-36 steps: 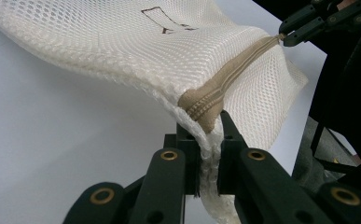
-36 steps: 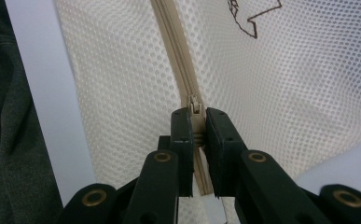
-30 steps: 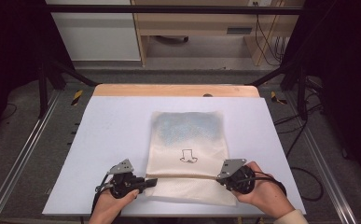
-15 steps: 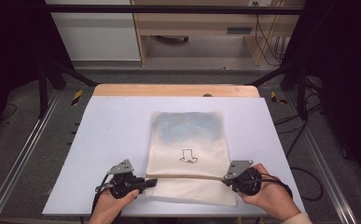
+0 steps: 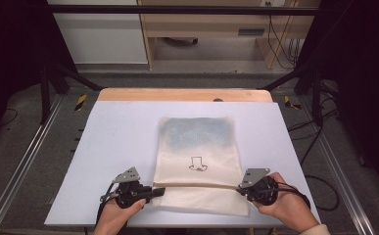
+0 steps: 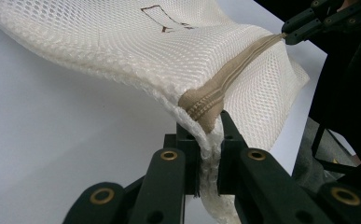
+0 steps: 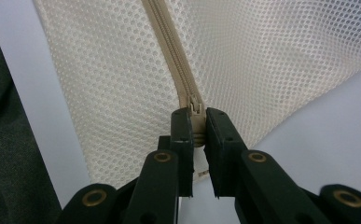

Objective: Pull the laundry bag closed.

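A cream mesh laundry bag with a small printed outline lies flat on the white table, a beige zipper running across its near end. My left gripper is shut on the bag's left edge at the zipper's end. My right gripper is shut on the zipper slider at the bag's right edge. In the left gripper view, the bag lifts off the table at the jaws, and the right gripper shows at the zipper's far end. In the right gripper view, the zipper runs up and away.
A wooden strip borders the table's far edge. Metal frame rails run along both sides, with cables on the floor at right. A white cabinet and a wooden shelf stand beyond the table.
The right gripper has drifted slightly rightward along the zipper line, keeping its hold. The left gripper has stayed put.
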The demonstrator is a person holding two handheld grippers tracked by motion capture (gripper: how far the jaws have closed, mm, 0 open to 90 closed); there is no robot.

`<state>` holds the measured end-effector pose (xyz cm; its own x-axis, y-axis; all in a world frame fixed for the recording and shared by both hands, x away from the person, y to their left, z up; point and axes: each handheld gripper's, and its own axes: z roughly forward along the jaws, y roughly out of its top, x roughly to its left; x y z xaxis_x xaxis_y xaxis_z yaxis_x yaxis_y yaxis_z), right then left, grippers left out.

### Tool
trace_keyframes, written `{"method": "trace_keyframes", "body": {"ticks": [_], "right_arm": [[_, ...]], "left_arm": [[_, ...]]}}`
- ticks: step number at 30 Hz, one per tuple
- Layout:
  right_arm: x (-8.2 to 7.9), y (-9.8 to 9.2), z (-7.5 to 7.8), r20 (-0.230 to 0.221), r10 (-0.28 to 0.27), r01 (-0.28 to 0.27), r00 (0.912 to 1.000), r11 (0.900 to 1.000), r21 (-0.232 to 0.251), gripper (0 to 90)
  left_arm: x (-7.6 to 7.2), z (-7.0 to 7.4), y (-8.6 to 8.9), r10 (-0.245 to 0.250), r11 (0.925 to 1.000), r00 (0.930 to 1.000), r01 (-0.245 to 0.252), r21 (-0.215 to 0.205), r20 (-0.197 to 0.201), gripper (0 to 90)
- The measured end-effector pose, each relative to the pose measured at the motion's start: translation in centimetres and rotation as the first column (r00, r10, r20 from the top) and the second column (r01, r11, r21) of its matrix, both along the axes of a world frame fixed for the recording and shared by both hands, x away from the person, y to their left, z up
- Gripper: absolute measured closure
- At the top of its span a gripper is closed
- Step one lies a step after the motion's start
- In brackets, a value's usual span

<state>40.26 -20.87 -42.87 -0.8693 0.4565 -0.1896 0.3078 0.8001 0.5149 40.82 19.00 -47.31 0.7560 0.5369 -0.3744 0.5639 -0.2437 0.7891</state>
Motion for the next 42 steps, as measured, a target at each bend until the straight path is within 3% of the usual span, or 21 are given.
{"method": "trace_keyframes", "body": {"ticks": [42], "right_arm": [[0.0,-1.2,-1.0,-0.015,-0.025,0.025,0.9996,1.000,-0.004,82.0]], "left_arm": [[0.0,0.1,0.2,0.008,1.0000,1.0000,-0.008,0.001,0.005,83.2]]}}
